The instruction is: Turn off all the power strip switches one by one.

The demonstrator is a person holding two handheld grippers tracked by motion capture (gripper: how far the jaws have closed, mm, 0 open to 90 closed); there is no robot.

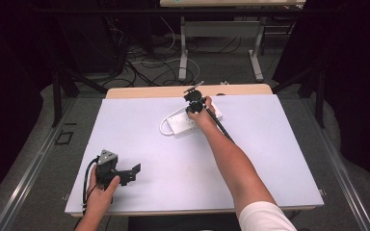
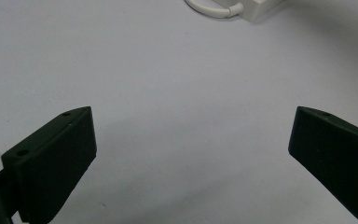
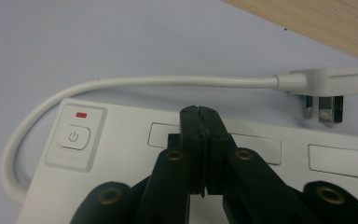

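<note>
A white power strip (image 1: 183, 122) lies on the white table mat toward the back centre, its cord looping at its left end. In the right gripper view the strip (image 3: 121, 161) shows a power button (image 3: 74, 137) with a red light above it, and the cord (image 3: 144, 83) runs to a white plug (image 3: 328, 88) lying beside the strip. My right gripper (image 1: 194, 102) (image 3: 200, 112) is shut, jaws pressed together with nothing between them, just over the strip's top face. My left gripper (image 1: 134, 171) (image 2: 191, 140) rests near the front left, open, over bare mat.
The table's wooden edge (image 1: 149, 91) runs along the back. Beyond it stand a second table's legs (image 1: 183, 53) and loose cables on the floor. The strip's corner and cord (image 2: 228, 9) appear far off in the left gripper view.
</note>
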